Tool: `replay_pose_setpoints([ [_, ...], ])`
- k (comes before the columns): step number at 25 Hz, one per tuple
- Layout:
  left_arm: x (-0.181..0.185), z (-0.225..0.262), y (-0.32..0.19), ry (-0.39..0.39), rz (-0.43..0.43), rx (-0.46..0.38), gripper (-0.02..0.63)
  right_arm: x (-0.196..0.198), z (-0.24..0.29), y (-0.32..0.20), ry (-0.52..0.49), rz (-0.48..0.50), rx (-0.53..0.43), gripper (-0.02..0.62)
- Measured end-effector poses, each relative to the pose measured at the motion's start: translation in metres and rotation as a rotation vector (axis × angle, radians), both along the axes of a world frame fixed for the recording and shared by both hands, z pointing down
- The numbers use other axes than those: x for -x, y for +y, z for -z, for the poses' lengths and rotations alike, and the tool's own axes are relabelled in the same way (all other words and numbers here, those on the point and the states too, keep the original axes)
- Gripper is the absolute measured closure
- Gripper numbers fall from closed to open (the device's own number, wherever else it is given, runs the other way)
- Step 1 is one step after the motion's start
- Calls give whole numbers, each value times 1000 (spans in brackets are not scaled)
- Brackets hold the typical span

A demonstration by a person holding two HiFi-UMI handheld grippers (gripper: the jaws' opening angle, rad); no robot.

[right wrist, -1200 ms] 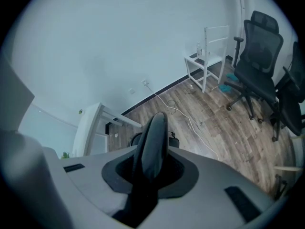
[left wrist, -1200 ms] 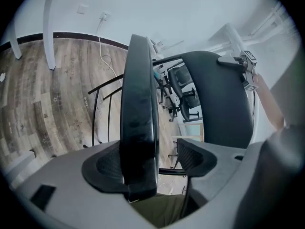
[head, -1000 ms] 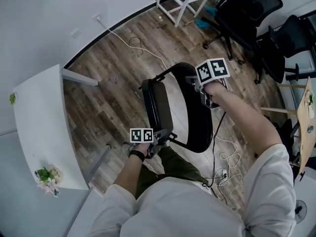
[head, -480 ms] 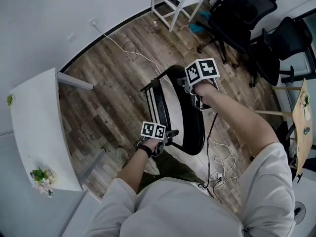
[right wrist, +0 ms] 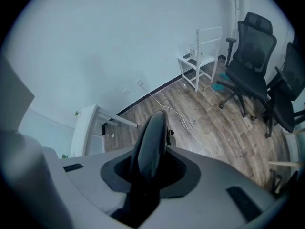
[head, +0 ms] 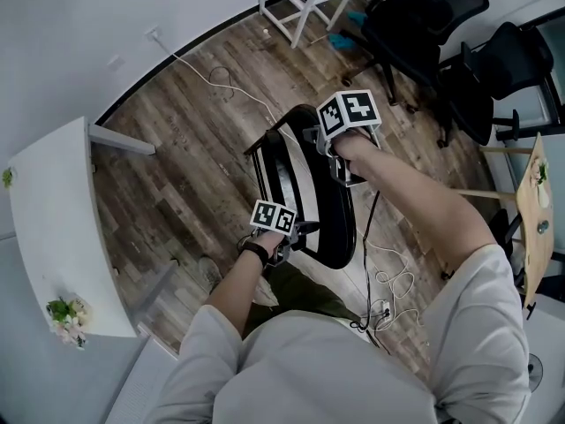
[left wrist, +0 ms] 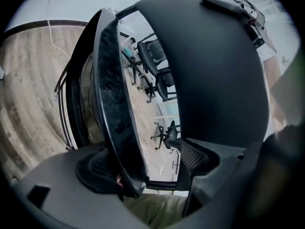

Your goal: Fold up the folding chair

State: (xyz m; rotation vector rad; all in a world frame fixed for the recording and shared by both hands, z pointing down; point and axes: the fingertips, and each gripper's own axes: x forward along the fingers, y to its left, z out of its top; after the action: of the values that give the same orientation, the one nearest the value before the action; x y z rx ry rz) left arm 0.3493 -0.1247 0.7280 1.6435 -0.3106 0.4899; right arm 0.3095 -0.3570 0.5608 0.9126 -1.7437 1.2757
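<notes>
Head view: left forearm (head: 231,294) and right forearm (head: 415,197) reach down to folding chair (head: 335,228).

One folding chair (head: 340,219), two office chairs (head: 424,16) (head: 503,60)

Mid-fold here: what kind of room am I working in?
Probably an office or small workroom: black swivel office chairs, a white desk on the left, and loose cables across the wood-look floor.
</notes>
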Motion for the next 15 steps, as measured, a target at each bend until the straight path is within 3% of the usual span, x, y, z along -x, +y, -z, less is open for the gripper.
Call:
replay_pose_setpoints([
  [5, 4, 4, 1, 33, -43, 13, 205, 2, 0, 0, -24, -13, 34, 485],
  [9, 34, 28, 13, 174, -32, 47, 179, 6, 2, 2, -42, -13, 51, 477],
  [13, 63, 101, 26, 328, -22, -54, 173, 15, 2, 5, -42, -8, 55, 474],
  [15, 57, 151, 24, 324, 8, -154, 173, 16, 3, 6, -46, -7, 59, 471],
])
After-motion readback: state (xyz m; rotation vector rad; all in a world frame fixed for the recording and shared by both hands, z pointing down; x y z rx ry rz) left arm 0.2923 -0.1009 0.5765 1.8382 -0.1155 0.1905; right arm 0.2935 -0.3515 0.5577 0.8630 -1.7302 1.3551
